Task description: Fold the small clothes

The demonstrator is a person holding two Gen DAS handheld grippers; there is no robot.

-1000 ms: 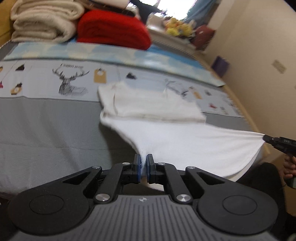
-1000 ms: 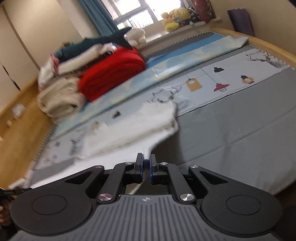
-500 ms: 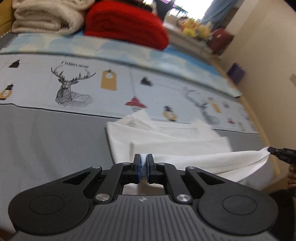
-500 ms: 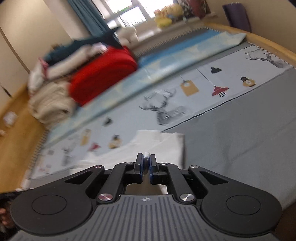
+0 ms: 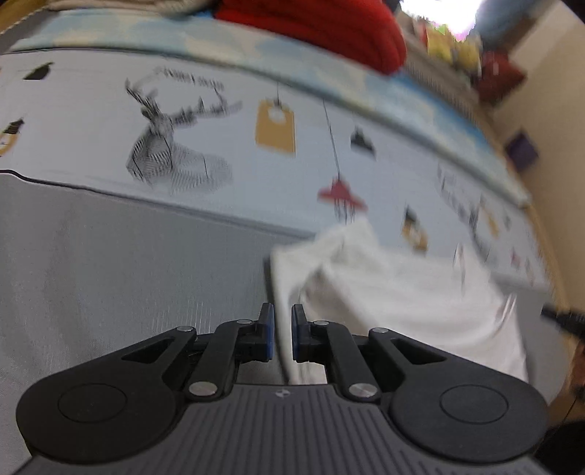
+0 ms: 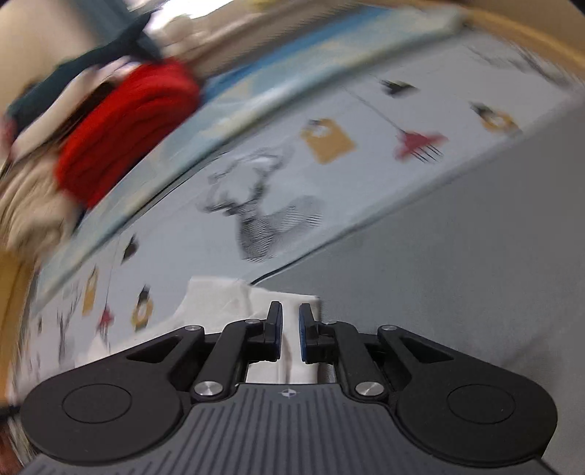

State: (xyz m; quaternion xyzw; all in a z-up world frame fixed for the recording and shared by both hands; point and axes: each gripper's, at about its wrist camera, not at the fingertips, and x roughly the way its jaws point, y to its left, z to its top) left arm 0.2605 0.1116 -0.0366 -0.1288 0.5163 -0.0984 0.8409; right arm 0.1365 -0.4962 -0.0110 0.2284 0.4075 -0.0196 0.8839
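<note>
Left wrist view. We see a bed covered by a bedspread (image 5: 109, 263), grey in its near part and pale beyond, printed with a deer (image 5: 172, 146), an ochre tag (image 5: 275, 126) and a red lamp (image 5: 342, 192). A red blanket (image 5: 321, 25) lies at the far edge; a cream wall (image 5: 555, 91) rises on the right. Our left gripper (image 5: 282, 336) has its fingers a narrow gap apart, with the left edge of the white garment (image 5: 402, 299) seen between them. The garment lies folded on the bedspread, to the right.

Right wrist view, blurred. We see the same bedspread (image 6: 457, 255), with the deer (image 6: 270, 223), the red blanket (image 6: 124, 131) and a wooden bed frame (image 6: 530, 33). Our right gripper (image 6: 290, 336) has its fingers slightly parted above the garment (image 6: 219, 296), gripping nothing.
</note>
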